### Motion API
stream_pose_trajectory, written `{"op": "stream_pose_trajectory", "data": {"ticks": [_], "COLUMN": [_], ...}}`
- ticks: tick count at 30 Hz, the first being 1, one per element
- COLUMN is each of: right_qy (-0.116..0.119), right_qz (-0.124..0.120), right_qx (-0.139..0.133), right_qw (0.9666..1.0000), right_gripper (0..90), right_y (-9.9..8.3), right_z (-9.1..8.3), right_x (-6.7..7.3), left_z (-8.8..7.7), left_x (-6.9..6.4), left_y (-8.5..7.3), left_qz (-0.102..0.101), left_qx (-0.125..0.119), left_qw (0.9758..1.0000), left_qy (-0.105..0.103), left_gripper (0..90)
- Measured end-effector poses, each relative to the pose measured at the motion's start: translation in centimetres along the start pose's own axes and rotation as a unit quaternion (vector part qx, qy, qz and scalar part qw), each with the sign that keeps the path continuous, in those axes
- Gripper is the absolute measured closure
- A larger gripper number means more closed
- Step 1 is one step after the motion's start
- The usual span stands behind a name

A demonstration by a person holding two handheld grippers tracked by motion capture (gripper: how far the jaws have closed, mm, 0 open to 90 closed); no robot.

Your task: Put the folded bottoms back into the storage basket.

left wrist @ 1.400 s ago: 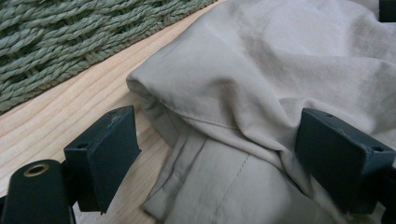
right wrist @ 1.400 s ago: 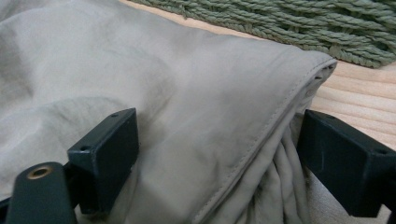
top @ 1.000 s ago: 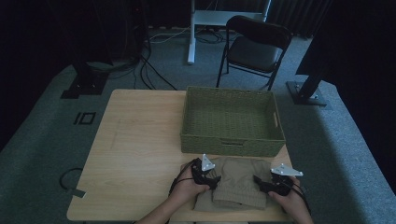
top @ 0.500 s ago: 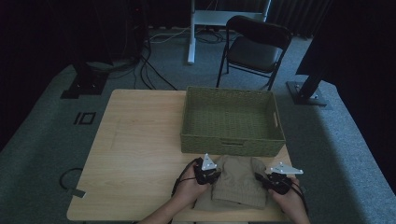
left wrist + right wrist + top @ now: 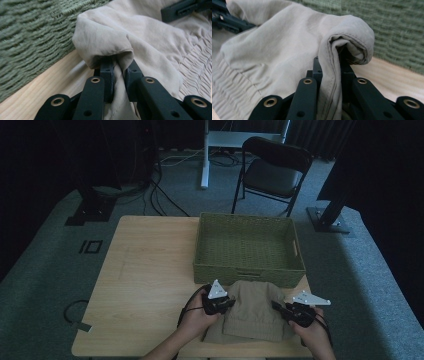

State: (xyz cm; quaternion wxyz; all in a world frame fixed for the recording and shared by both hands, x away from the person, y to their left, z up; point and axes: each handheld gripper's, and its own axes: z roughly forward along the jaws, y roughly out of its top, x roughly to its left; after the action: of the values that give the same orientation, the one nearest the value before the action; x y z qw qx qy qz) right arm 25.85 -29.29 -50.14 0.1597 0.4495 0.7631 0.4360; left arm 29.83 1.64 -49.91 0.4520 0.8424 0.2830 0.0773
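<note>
Both grippers, left (image 5: pixel 223 302) and right (image 5: pixel 286 309), clamped on cloth (image 5: pixel 252 312); basket (image 5: pixel 248 270) just beyond, blocking far side.

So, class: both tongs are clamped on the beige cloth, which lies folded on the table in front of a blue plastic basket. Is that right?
Not quite. The basket is green and woven, as the high view shows. The rest holds: the left tongs and right tongs are both clamped on the beige cloth in front of it.

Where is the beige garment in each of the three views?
High view: garment at bottom centre, on the table before the basket.
Left gripper view: fills centre and right.
Right gripper view: fills left and centre.
Shared landmark: the green woven basket.
</note>
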Motion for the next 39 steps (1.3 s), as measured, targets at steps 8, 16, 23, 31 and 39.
{"op": "stream_pose_trajectory", "data": {"ticks": [8, 16, 23, 31, 39], "right_qy": [0.006, 0.008, 0.006, 0.0, -0.005], "right_qz": [-0.007, -0.013, -0.016, -0.021, -0.025], "right_qx": [-0.029, -0.058, -0.079, -0.092, -0.101], "right_qw": [0.9996, 0.9982, 0.9967, 0.9956, 0.9945], "right_gripper": [80.5, 80.5, 80.5, 80.6, 80.6], "right_y": [1.9, 4.2, 6.1, 8.3, 10.6], "right_z": [-1.2, -2.6, -3.6, -4.1, -4.1], "right_x": [0.5, 0.6, 0.4, -0.2, -0.8], "left_z": [-1.9, -3.3, -4.2, -4.7, -5.2], "left_x": [0.4, 0.6, 1.3, 2.1, 3.2], "left_y": [1.8, 4.2, 6.3, 8.6, 10.6], "left_qz": [0.006, 0.025, 0.033, 0.036, 0.042], "left_qx": [-0.023, -0.04, -0.055, -0.07, -0.082], "left_qw": [0.9997, 0.9989, 0.9979, 0.9969, 0.9957], "left_qy": [-0.002, -0.001, -0.004, -0.005, 0.005], "left_gripper": [81.9, 82.0, 82.0, 82.1, 82.1]}}
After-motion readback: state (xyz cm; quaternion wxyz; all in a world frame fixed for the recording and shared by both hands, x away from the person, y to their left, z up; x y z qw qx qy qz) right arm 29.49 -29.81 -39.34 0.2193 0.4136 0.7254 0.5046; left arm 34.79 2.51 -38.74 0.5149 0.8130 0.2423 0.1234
